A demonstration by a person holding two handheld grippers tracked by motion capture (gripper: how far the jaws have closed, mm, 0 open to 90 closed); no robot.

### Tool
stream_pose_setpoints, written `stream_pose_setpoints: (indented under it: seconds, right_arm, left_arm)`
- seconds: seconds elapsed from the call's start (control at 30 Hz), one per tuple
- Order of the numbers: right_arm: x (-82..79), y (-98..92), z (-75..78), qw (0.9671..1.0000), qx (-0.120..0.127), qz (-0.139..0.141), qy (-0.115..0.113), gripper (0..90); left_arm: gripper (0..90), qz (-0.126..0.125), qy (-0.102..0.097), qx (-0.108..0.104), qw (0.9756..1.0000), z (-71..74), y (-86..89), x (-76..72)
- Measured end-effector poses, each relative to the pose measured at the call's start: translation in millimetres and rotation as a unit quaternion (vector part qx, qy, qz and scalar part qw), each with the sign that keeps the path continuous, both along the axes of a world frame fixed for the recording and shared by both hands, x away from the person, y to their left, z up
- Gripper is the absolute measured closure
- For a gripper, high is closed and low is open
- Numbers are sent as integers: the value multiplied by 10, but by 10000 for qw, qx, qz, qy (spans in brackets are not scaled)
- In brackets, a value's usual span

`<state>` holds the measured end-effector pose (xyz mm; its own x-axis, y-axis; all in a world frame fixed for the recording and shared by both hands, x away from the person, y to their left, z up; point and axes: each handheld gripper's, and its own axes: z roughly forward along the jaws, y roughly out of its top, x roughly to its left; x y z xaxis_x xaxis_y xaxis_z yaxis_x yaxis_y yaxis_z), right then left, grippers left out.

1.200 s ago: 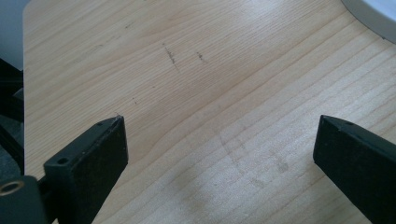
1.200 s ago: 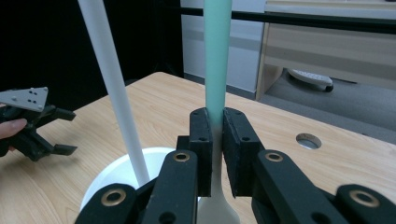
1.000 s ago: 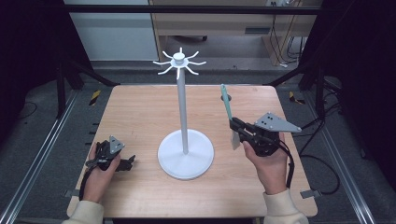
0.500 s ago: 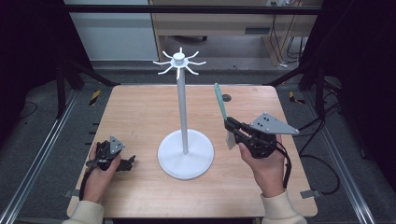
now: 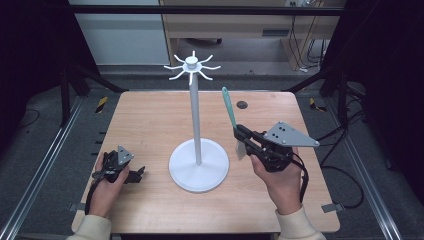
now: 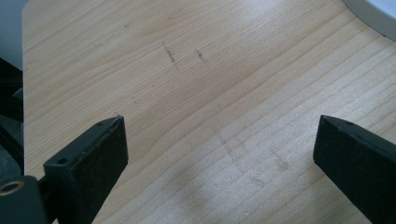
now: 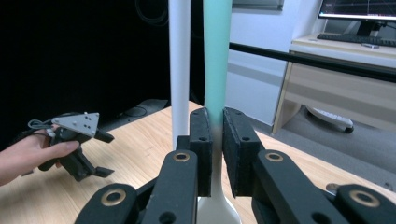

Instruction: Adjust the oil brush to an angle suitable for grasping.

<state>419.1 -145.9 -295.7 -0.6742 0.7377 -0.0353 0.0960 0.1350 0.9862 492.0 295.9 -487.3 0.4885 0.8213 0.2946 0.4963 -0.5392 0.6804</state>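
A white stand (image 5: pixel 195 120) with a round base (image 5: pixel 199 165) and a ring of hooks (image 5: pixel 191 64) at its top rises from the middle of the wooden table (image 5: pixel 150 115). My right gripper (image 5: pixel 240 136) is held just right of the stand, shut on a utensil with a teal handle (image 5: pixel 229 107) and a white head. The handle points up and leans slightly left. In the right gripper view the handle (image 7: pixel 217 56) stands upright between the closed jaws of that gripper (image 7: pixel 216 135), right beside the pole (image 7: pixel 180 65). My left gripper (image 5: pixel 137 173) rests low at the front left, open (image 6: pixel 219 154) over bare wood.
A small dark round mark (image 5: pixel 242 104) lies on the table behind the utensil. The stand's base edge (image 6: pixel 373 14) shows at the top right of the left gripper view. Black frame rails run along both table sides. A desk (image 7: pixel 345 88) stands beyond the table.
My right gripper has carried the utensil left toward the stand's pole and slightly up. The left gripper has stayed where it was.
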Motion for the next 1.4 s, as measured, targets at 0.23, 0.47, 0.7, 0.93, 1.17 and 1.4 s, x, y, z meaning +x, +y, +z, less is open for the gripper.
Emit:
stream_pose_setpoints:
  seconds: [0.23, 0.47, 0.7, 0.93, 1.17, 1.4]
  right_arm:
    - [-49, 56, 106, 9998, 69, 94, -143, 825]
    - [-60, 91, 192, 9995, 100, 139, -261, 825]
    - [-27, 160, 275, 9993, 107, 173, -326, 825]
    - [-5, 202, 285, 9993, 73, 191, -297, 825]
    - [38, 223, 265, 9996, 32, 201, -219, 825]
    - [73, 264, 251, 9996, 31, 233, -177, 825]
  left_arm:
    - [26, -7, 13, 1, 10000, -5, -7, 1]
    - [27, -8, 24, 9, 10000, -6, -3, 1]
    - [26, 3, 7, 5, 10000, -6, -2, 1]
    - [27, -24, 28, 28, 10000, -12, -7, 3]
    - [27, -35, 49, 42, 10000, -19, -17, 4]
    - [26, -54, 54, 51, 10000, -24, -28, 4]
